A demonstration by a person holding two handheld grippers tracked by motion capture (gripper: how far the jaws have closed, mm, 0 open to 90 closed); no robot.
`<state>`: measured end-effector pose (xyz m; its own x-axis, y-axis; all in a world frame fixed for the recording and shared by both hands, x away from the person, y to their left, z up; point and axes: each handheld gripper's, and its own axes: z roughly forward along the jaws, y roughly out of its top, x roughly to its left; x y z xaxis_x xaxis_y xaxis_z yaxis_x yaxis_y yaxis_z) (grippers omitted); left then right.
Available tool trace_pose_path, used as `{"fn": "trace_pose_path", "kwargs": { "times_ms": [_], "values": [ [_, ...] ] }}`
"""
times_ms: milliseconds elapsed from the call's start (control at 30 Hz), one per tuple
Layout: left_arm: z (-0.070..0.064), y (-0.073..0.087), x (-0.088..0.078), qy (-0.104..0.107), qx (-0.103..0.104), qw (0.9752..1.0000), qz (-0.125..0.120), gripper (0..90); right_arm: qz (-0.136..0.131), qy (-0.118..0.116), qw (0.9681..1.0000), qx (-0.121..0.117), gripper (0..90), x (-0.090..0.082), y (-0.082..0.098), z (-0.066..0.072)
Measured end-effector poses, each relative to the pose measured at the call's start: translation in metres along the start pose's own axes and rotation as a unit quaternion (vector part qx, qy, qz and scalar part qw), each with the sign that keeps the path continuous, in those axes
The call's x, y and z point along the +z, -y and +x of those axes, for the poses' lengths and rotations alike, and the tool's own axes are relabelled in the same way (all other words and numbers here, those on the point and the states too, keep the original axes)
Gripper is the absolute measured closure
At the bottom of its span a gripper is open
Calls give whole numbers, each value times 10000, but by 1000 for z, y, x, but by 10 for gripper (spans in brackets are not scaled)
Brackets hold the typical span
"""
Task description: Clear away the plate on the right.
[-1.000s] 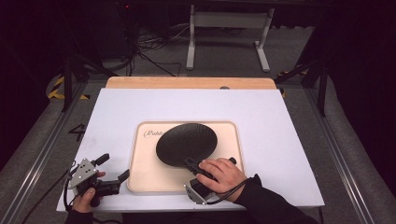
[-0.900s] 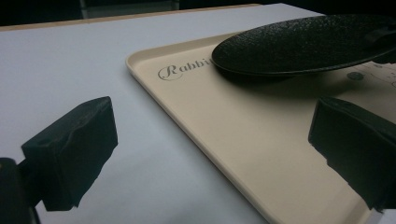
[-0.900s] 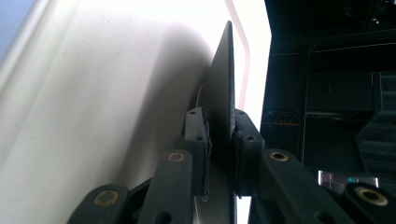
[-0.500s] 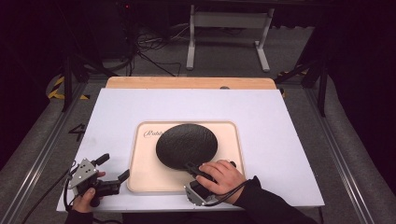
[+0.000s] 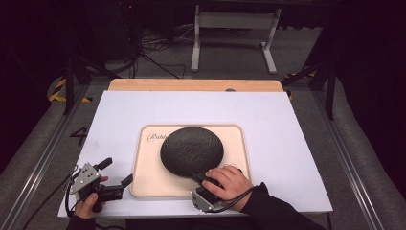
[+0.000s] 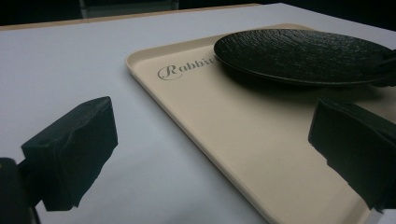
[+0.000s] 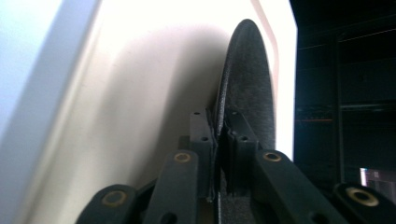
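A round black textured plate (image 5: pixel 191 149) is held just over a cream tray (image 5: pixel 143 177) with script lettering on the white table. My right gripper (image 5: pixel 197 176) is shut on the plate's near rim, turned on its side; in the right gripper view the plate (image 7: pixel 247 79) runs edge-on between the clamped jaws. My left gripper (image 5: pixel 117 172) stands open at the tray's near left corner, one jaw over the table, the other over the tray edge. In the left gripper view the plate (image 6: pixel 303 53) hovers above the tray (image 6: pixel 233 140), casting a shadow.
The white tabletop (image 5: pixel 119 115) lies around the tray, with a wooden strip (image 5: pixel 191 85) along its far edge. A metal stand (image 5: pixel 234 28) and cables lie on the dark floor beyond.
The right hand with the plate has shifted slightly left and nearer on the tray. The left gripper has stayed in place.
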<state>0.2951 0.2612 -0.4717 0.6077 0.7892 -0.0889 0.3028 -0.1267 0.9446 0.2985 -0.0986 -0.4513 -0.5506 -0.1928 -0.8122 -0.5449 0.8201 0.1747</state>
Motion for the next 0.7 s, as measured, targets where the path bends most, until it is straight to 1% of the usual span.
{"fn": "trace_pose_path", "kwargs": {
  "times_ms": [67,133,167,233,300,333,367,500,533,600,633,667,700],
  "values": [
    [0,0,0,1,-3,10000,6,20,-12,-100,9999,25,816,2,0,4],
    [0,0,0,5,-3,10000,8,20,-36,-117,9999,-21,806,3,-1,4],
    [0,0,0,5,-1,10000,8,20,-27,-131,9999,30,798,3,-1,6],
    [0,0,0,8,2,10000,9,20,-59,-170,9998,1,787,3,-1,6],
    [0,0,0,15,10,10000,12,20,-34,-191,9998,33,783,3,-1,7],
    [0,0,0,11,1,10000,12,20,-45,-216,9998,13,779,4,-2,8],
    [0,0,0,11,3,10000,12,21,-44,-285,9996,53,772,4,-2,11],
    [0,0,0,15,3,10000,26,20,-57,-289,9996,18,759,2,-3,10],
    [0,0,0,19,0,10000,40,20,-66,-284,9996,59,755,2,-3,10],
    [0,0,0,22,-1,10000,44,20,-84,-279,9996,51,751,0,-3,10],
    [0,0,0,30,-4,10000,43,20,-97,-278,9995,99,749,0,-3,10],
    [1,0,0,40,6,10000,48,20,-142,-279,9995,62,745,-1,-3,9],
    [1,0,0,43,2,10000,53,20,-157,-278,9994,102,733,-2,-3,8]
  ]
}}
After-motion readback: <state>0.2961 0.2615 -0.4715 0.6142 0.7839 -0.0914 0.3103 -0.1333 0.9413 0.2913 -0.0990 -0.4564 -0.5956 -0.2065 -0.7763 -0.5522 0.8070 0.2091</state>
